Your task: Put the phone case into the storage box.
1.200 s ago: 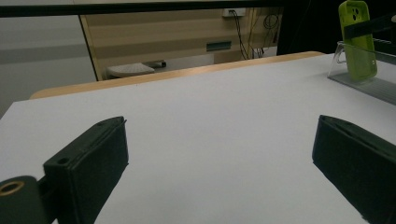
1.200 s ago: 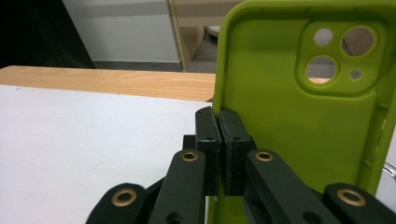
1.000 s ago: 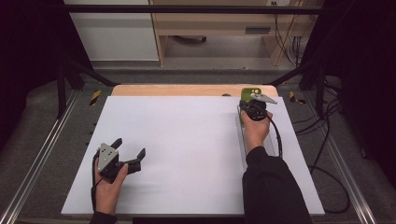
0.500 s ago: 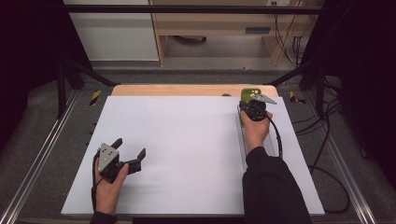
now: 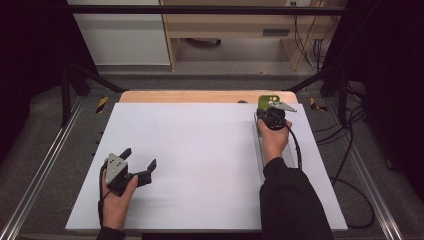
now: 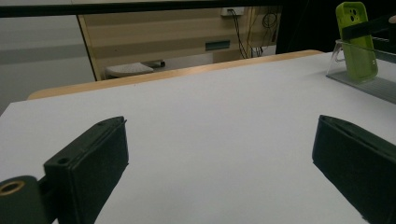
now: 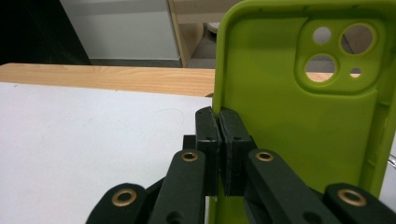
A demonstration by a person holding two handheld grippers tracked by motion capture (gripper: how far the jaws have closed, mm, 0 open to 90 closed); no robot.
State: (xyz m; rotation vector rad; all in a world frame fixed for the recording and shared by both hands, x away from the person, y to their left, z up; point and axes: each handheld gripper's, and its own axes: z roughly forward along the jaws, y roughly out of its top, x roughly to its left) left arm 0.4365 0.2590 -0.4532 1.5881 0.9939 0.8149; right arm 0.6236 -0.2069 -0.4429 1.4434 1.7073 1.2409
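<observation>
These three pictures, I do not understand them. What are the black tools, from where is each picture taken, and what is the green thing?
A person stands at a white table and holds a hand tool with two black jaws in each hand. The high view looks down from above. The other two views come from small cameras on the tools. The left gripper is open and holds nothing. The right gripper is closed on the edge of a green phone case, which stands upright at a clear stand near the table's far right corner.

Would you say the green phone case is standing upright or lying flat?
Upright: the green phone case stands on edge in a clear stand, its side edge pinched by the right gripper.
</observation>
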